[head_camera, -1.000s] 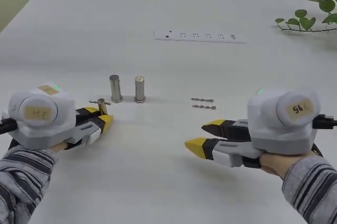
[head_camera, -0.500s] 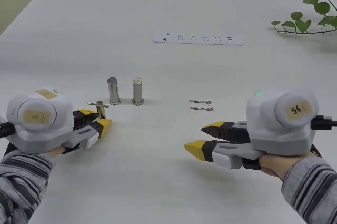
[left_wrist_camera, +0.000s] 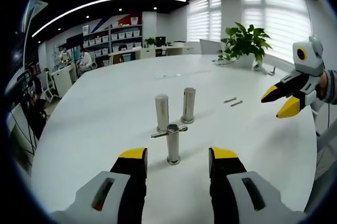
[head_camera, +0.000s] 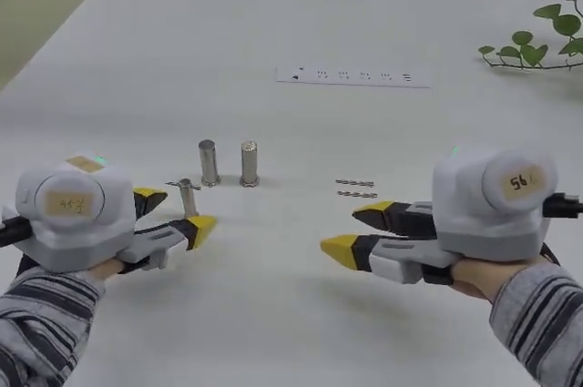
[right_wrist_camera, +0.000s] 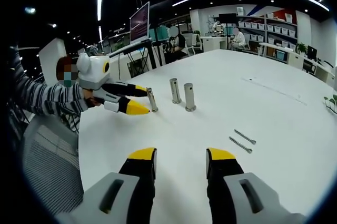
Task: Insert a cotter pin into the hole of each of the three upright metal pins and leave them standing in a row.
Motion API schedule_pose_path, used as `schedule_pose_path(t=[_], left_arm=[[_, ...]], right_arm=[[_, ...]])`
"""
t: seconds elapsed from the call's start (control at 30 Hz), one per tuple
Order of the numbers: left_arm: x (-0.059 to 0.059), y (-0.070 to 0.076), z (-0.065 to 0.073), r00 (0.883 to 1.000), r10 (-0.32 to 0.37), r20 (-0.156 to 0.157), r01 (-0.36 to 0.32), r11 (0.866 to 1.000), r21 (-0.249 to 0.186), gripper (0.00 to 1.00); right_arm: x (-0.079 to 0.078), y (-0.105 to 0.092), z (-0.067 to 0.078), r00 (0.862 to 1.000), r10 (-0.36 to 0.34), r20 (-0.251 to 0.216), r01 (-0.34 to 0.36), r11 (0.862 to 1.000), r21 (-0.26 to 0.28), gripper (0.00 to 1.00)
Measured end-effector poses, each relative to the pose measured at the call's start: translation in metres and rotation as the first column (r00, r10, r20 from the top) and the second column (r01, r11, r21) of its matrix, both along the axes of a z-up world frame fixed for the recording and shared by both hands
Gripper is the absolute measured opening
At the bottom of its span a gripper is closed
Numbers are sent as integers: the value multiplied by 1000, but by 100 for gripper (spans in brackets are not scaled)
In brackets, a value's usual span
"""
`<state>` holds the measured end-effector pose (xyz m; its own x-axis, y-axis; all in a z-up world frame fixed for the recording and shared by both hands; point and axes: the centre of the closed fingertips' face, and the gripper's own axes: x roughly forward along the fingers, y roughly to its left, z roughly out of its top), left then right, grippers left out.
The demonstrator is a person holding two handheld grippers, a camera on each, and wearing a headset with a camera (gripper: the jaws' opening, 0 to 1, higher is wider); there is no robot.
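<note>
Three upright metal pins stand left of the table's middle. The nearest pin (head_camera: 188, 197) (left_wrist_camera: 172, 144) (right_wrist_camera: 152, 99) carries a cotter pin through its top and stands free just ahead of my open left gripper (head_camera: 176, 208) (left_wrist_camera: 176, 155) (right_wrist_camera: 130, 99). Behind it, two bare pins (head_camera: 209, 162) (head_camera: 249, 163) (left_wrist_camera: 162, 112) (left_wrist_camera: 188, 105) stand side by side. To their right, two loose cotter pins (head_camera: 355, 188) (left_wrist_camera: 233, 101) (right_wrist_camera: 242, 140) lie flat on the table. My right gripper (head_camera: 353, 228) (left_wrist_camera: 284, 100) (right_wrist_camera: 180, 155) hovers open, near those cotter pins, holding nothing.
A white power strip (head_camera: 351, 76) lies farther back on the white table (head_camera: 273, 314). A trailing green plant (head_camera: 537, 41) (left_wrist_camera: 245, 42) sits at the far right edge. Shelves, desks and people are in the room beyond.
My left gripper has opened and let go of the pin with the cotter pin, which now stands on its own. The right gripper has barely moved; the head camera shifted slightly.
</note>
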<state>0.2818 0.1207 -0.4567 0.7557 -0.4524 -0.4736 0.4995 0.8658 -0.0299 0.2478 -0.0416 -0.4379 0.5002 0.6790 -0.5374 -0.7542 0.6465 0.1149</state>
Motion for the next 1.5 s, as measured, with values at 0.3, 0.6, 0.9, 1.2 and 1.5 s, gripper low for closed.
schedule_pose_path(t=[0.3,0.6,0.9,1.2,1.5], left_arm=[[-10,-1,24,999,26,36,-24,999,-33,60],[-21,1,32,998,54,30,-53,998,-30,69],[-32,6,34,998,62,30,-62,998,-23,78],[-38,0,35,998,36,44,-36,999,-1,85],[-43,-2,36,999,23,40,-23,1000,-9,89]], right_arm=[[21,14,16,999,8,52,-9,1000,18,35],[43,36,24,997,21,75,-24,999,43,37],[67,56,25,995,34,92,-41,997,67,38],[87,81,11,995,51,91,-57,996,62,34],[100,98,-2,997,59,58,-63,996,67,29]])
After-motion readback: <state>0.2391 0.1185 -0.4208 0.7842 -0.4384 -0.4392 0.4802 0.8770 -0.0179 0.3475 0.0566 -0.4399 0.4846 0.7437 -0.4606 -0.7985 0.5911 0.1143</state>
